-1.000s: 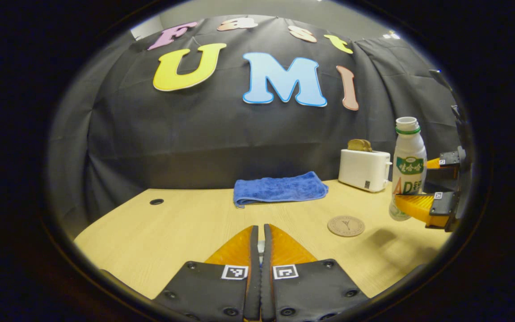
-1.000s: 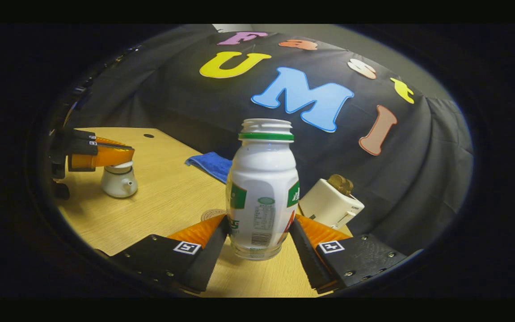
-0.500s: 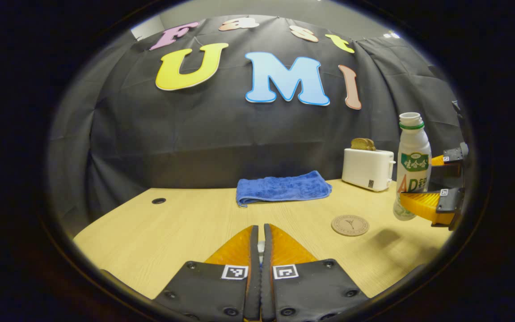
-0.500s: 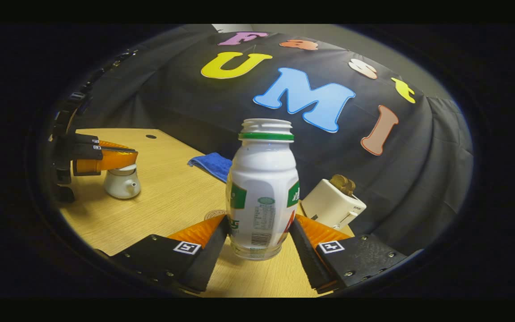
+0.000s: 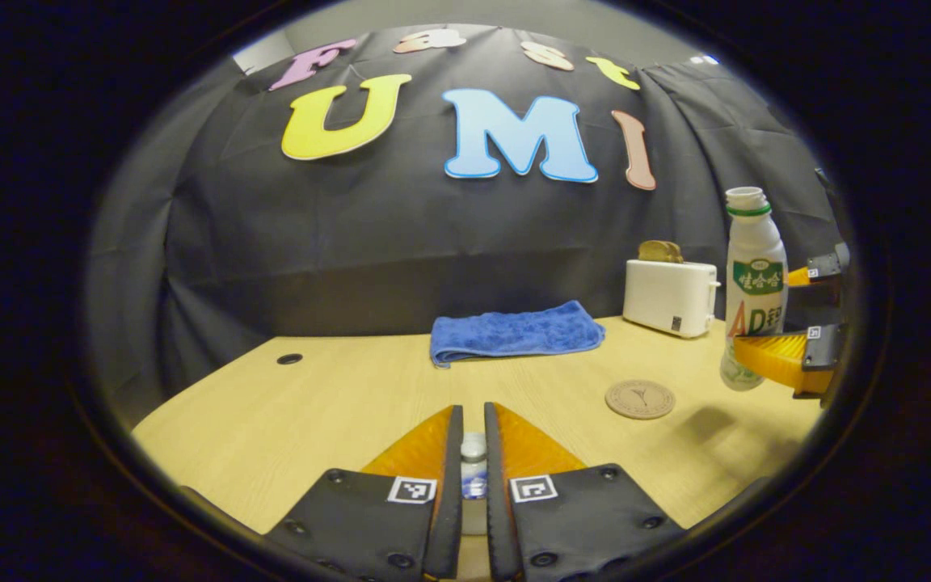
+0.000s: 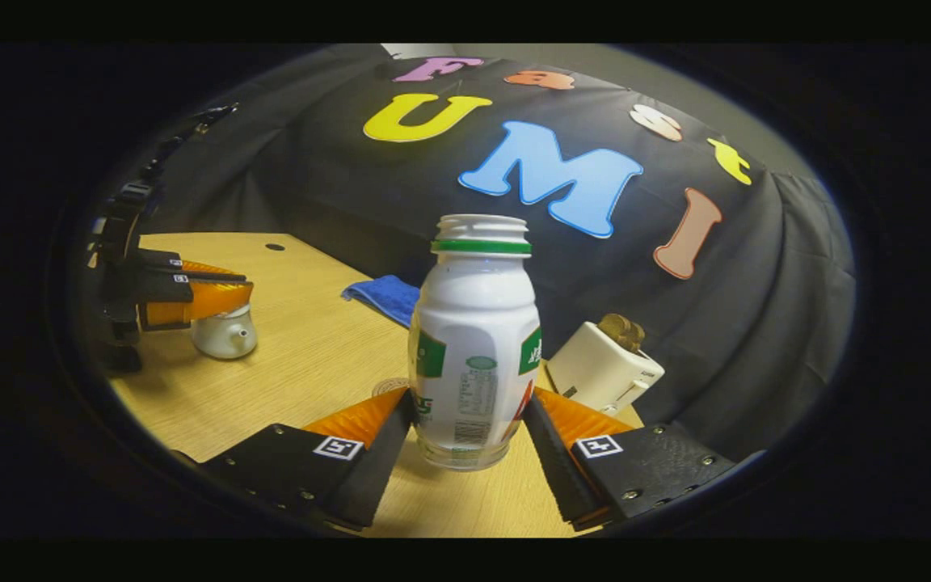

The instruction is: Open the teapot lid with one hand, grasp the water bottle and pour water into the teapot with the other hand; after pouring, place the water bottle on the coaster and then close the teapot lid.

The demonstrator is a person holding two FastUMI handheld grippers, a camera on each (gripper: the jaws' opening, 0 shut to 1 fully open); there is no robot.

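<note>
My left gripper point(image 5: 473, 408) is shut on the small knob of the teapot lid point(image 5: 473, 467), which shows in the narrow gap between its fingers. In the right gripper view that gripper point(image 6: 233, 293) sits on top of the white teapot point(image 6: 227, 339) at the left; whether the lid is off the pot I cannot tell. My right gripper point(image 6: 469, 398) is shut on the lower body of a white, uncapped water bottle point(image 6: 475, 347) with a green neck ring. The bottle point(image 5: 752, 275) hangs upright above the table, right of the round coaster point(image 5: 639, 398).
A folded blue towel point(image 5: 516, 333) lies at the back of the wooden table point(image 5: 288, 420). A white toaster point(image 5: 670, 296) with bread in it stands at the back right. A cable hole point(image 5: 289, 358) is at the back left.
The bottle has risen a little in the right gripper. The lid knob now shows between the left fingers, whose gap looks slightly wider.
</note>
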